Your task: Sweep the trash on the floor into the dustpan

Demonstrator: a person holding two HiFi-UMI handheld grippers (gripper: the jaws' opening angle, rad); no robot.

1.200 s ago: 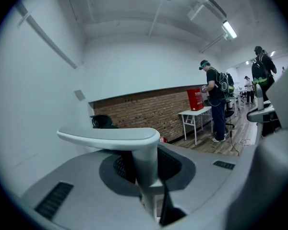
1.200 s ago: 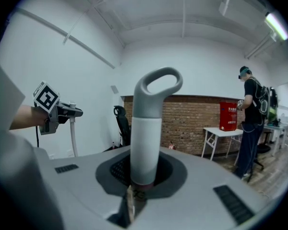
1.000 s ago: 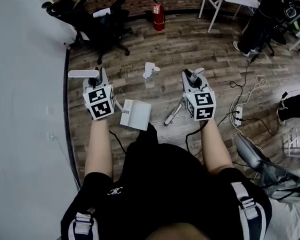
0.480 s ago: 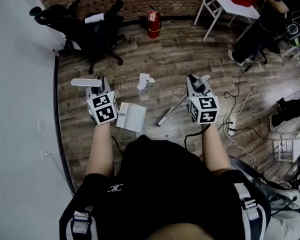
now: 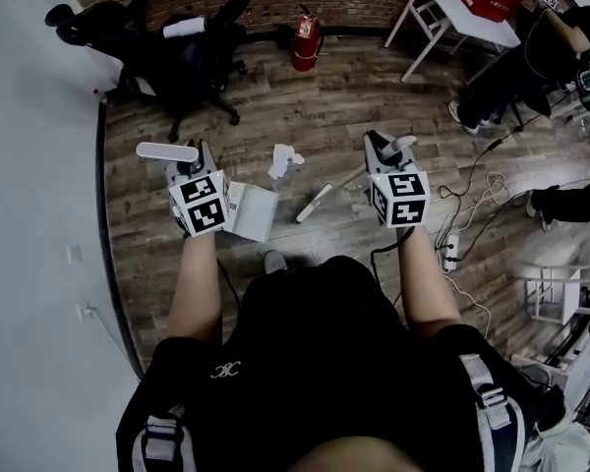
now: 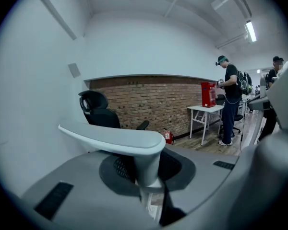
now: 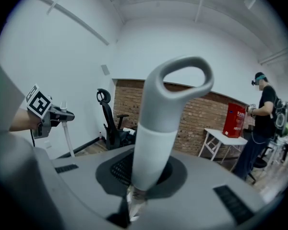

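Crumpled white paper trash (image 5: 283,158) lies on the wood floor ahead of me. My left gripper (image 5: 190,162) is shut on the upright handle of a white dustpan (image 5: 252,210), whose pan hangs low just right of that gripper. In the left gripper view (image 6: 147,183) the T-shaped grey handle top (image 6: 117,139) rises between the jaws. My right gripper (image 5: 386,152) is shut on a grey broom handle (image 7: 161,128) with a looped end. The broom head (image 5: 313,205) slants down to the floor just right of the dustpan and short of the paper.
A black office chair (image 5: 167,42) and a red fire extinguisher (image 5: 306,33) stand by the brick wall. A white table (image 5: 450,8) with a red box and a standing person (image 5: 511,62) are at the far right. Cables and a power strip (image 5: 450,249) lie right. A grey wall runs along the left.
I have stepped forward: dustpan and broom head are now nearer the crumpled paper. A shoe tip shows below the dustpan. Both grippers keep their hold.
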